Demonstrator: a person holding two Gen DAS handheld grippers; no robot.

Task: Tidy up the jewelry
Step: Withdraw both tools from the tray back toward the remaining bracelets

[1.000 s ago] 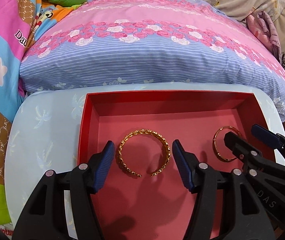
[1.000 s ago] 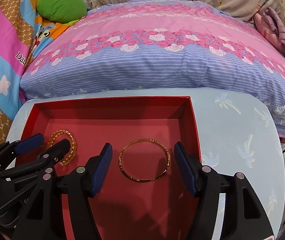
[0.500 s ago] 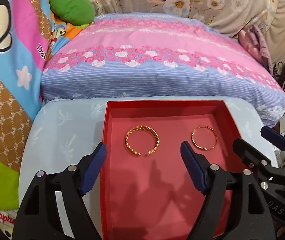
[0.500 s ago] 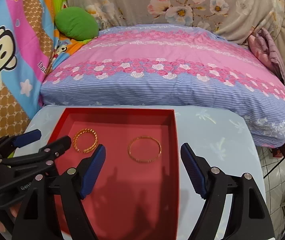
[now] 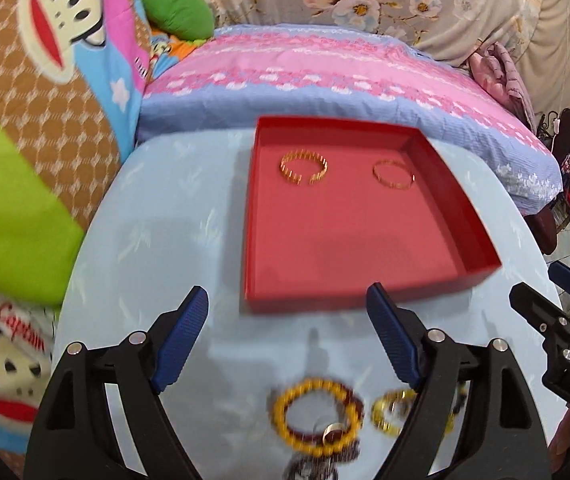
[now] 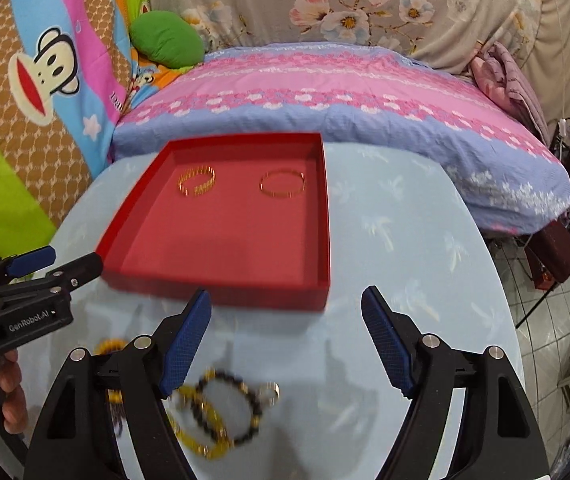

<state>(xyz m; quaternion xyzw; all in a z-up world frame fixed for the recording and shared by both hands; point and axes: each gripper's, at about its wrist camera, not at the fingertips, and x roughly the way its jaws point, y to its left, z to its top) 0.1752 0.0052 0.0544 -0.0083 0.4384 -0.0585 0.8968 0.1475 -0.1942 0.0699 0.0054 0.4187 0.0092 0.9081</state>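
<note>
A red tray (image 5: 369, 294) (image 6: 221, 290) on the pale blue table holds a twisted open gold bangle (image 5: 304, 167) (image 6: 197, 181) and a thin gold bangle (image 5: 393, 174) (image 6: 283, 184). My left gripper (image 5: 289, 340) is open and empty, in front of the tray's near edge, above a yellow bead bracelet (image 5: 317, 414) and a gold bracelet (image 5: 391, 416). My right gripper (image 6: 287, 342) is open and empty, above a black bead bracelet (image 6: 231, 410) and a yellow one (image 6: 201, 428). Each gripper shows in the other's view.
The round table (image 5: 157, 216) (image 6: 417, 240) stands against a bed with a pink and blue floral pillow (image 5: 325, 80) (image 6: 325, 92). A monkey-print blanket (image 5: 45, 80) lies at the left. Tiled floor (image 6: 557, 320) shows at the right.
Both grippers have pulled back from over the tray toward the table's near side. The two bangles stay in the tray. The loose bracelets have come into view below the fingers.
</note>
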